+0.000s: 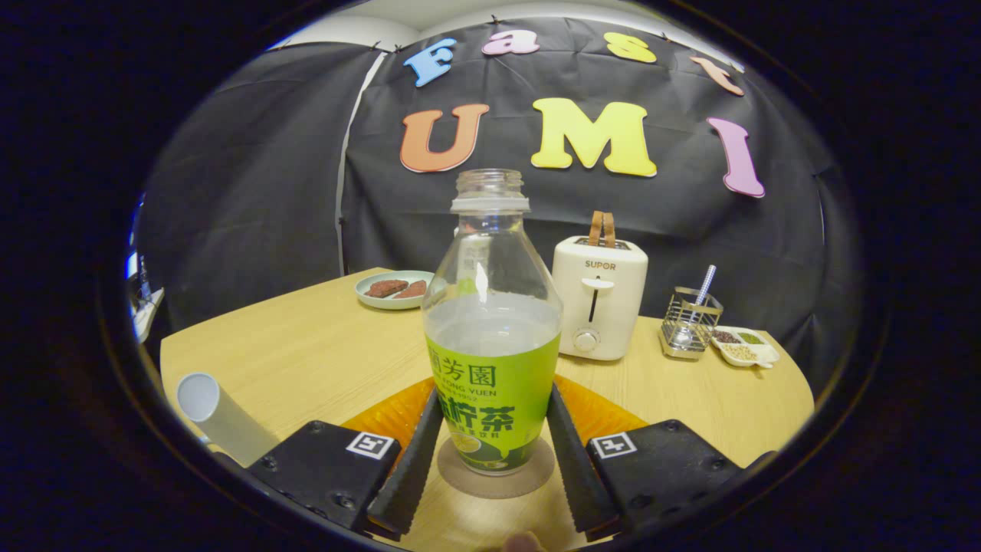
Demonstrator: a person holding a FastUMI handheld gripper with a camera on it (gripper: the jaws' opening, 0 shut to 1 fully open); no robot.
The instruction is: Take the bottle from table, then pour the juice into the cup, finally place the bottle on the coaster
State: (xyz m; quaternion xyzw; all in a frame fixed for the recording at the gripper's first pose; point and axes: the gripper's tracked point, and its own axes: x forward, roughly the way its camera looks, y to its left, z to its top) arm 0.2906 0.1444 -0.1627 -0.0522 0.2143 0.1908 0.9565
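Note:
A clear uncapped bottle (490,337) with a green label, partly filled with pale liquid, stands upright on a round brown coaster (529,481). My gripper (495,397) holds it low on the label, and both fingers (418,460) press against its sides. A white cup (218,418) stands to the left of the fingers, near the table's edge; its contents cannot be seen.
An orange mat (387,420) lies under and behind the coaster on the wooden table (306,353). Beyond the bottle are a white toaster (599,303), a plate of food (395,290), a wire holder (690,322) and a small snack dish (743,346).

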